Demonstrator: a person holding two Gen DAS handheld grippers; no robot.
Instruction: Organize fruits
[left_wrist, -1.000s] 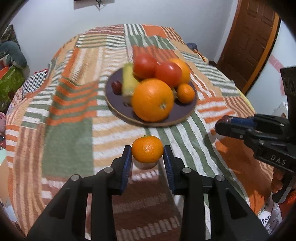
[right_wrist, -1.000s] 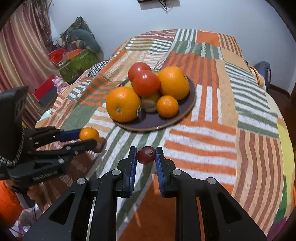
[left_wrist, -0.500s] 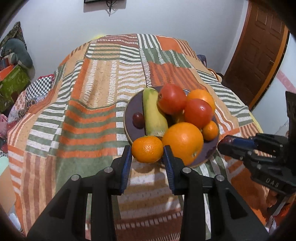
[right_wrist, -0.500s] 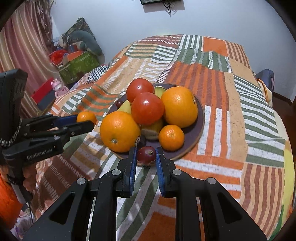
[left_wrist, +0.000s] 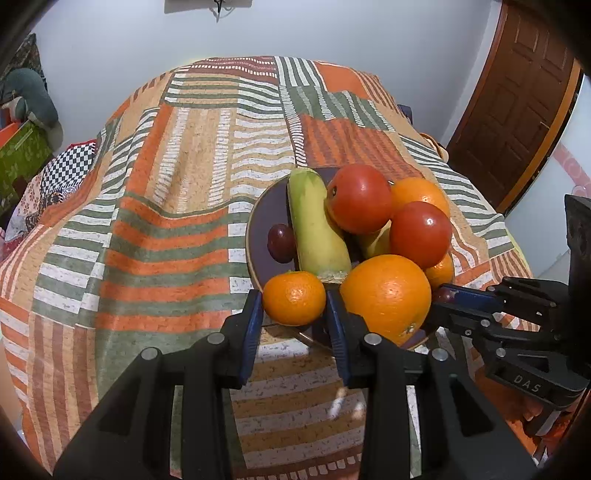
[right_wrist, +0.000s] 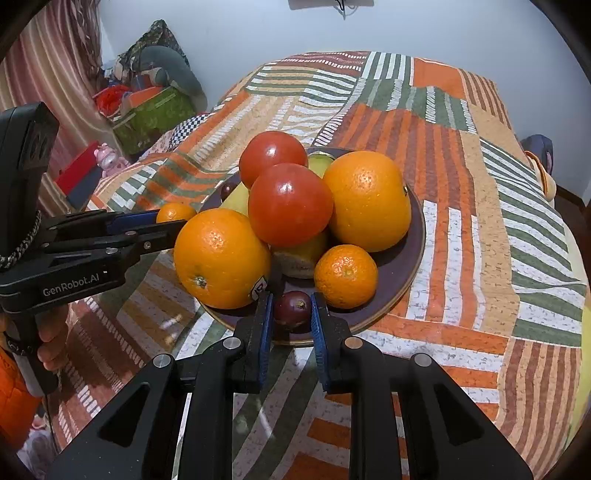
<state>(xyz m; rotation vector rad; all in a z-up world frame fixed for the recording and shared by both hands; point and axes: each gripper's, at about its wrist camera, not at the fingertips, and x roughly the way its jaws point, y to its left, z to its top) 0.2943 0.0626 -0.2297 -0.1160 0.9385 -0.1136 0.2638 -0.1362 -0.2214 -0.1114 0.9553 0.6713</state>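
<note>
Sitting between left tool (left_wrist: 294, 309) pads: mandarin (left_wrist: 293, 297)

"DAS" in pale letters on right gripper (left_wrist: 439, 301) body, seen from left wrist cam. "GenRobot.AI" on left gripper (right_wrist: 173, 225) body, right wrist cam. Sticker on big orange (right_wrist: 221, 258), unreadable.

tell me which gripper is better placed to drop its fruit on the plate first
Probably the right. The right gripper holds its grape over a bare patch of the plate. The left gripper holds its mandarin just over the rim, crowded by the large orange and banana.
</note>
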